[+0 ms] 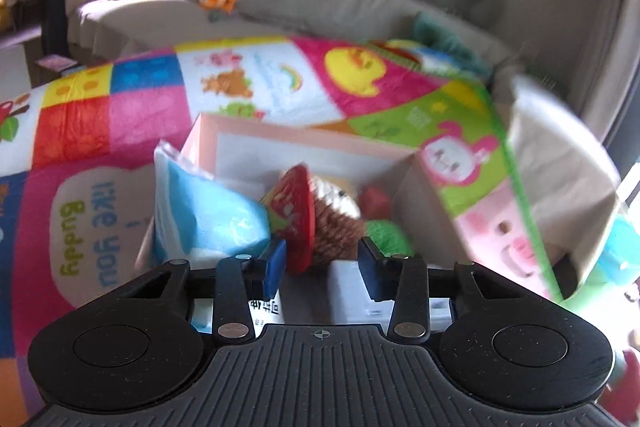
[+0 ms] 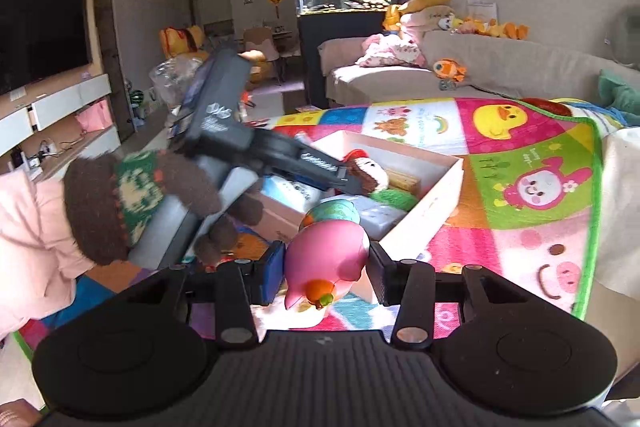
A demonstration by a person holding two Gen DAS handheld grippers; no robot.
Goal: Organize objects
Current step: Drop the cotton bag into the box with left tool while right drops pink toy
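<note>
Two toys in the jaws, box just ahead

Right gripper (image 2: 326, 273) clamps a smooth pink toy (image 2: 326, 259), probably light and slippery; the left gripper (image 1: 322, 263) squeezes a soft knitted doll (image 1: 320, 223) over the pink box (image 1: 304, 141).

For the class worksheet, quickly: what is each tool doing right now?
Left tool: closed on the brown-and-red knitted doll.
Right tool: closed on the glossy pink plastic toy.

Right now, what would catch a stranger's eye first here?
Probably the bright patchwork blanket spread under an open pink box of toys. In the box lies a knitted doll between the left gripper fingers. The right gripper fingers bracket a glossy pink toy near the box.
</note>
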